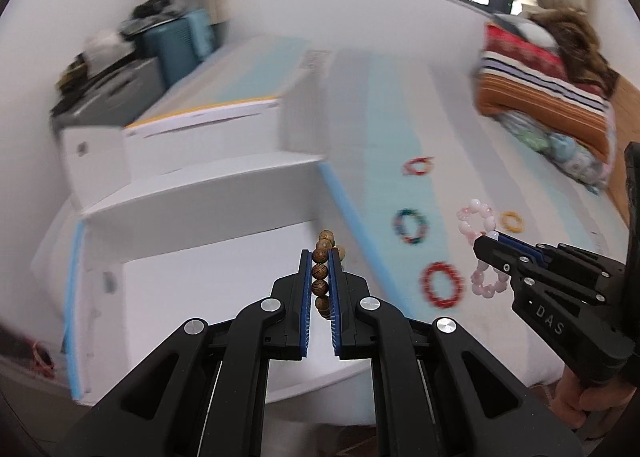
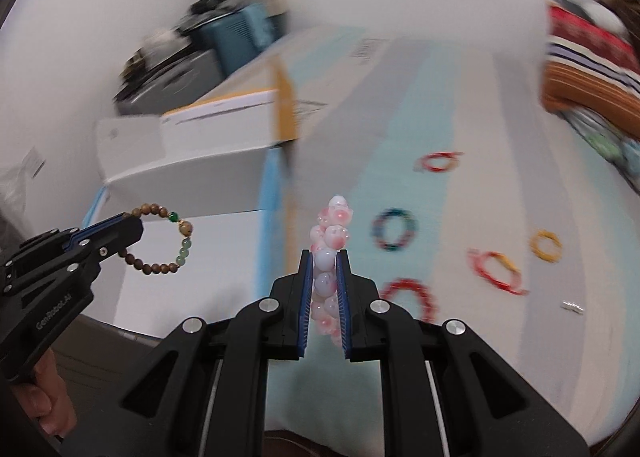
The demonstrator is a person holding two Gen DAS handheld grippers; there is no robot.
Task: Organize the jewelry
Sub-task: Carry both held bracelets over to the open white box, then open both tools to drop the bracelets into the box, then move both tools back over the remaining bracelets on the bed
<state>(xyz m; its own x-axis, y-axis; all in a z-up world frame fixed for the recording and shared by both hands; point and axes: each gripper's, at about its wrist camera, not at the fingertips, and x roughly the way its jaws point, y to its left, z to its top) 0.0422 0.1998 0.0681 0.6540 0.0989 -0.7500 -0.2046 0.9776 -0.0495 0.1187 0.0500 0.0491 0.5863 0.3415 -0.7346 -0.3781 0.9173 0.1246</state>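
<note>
My left gripper (image 1: 320,253) is shut on a brown wooden bead bracelet (image 1: 322,277) and holds it in the air over a white box (image 1: 208,273); the right wrist view shows that bracelet (image 2: 168,241) hanging from the left gripper (image 2: 136,223), with green beads on one side. My right gripper (image 2: 324,253) is shut on a pink and white bead bracelet (image 2: 332,241), held above the bed; it also shows in the left wrist view (image 1: 480,229). Several bracelets lie on the striped sheet: red (image 1: 442,284), dark multicolour (image 1: 410,226), yellow (image 1: 513,222), thin red (image 1: 418,166).
White cardboard boxes (image 1: 200,125) stand left of the bed. Folded blankets (image 1: 540,85) lie at the far right. A blue suitcase (image 1: 180,45) and clutter stand by the wall. A thin red loop (image 2: 498,266) and a small silver piece (image 2: 573,307) lie on the sheet.
</note>
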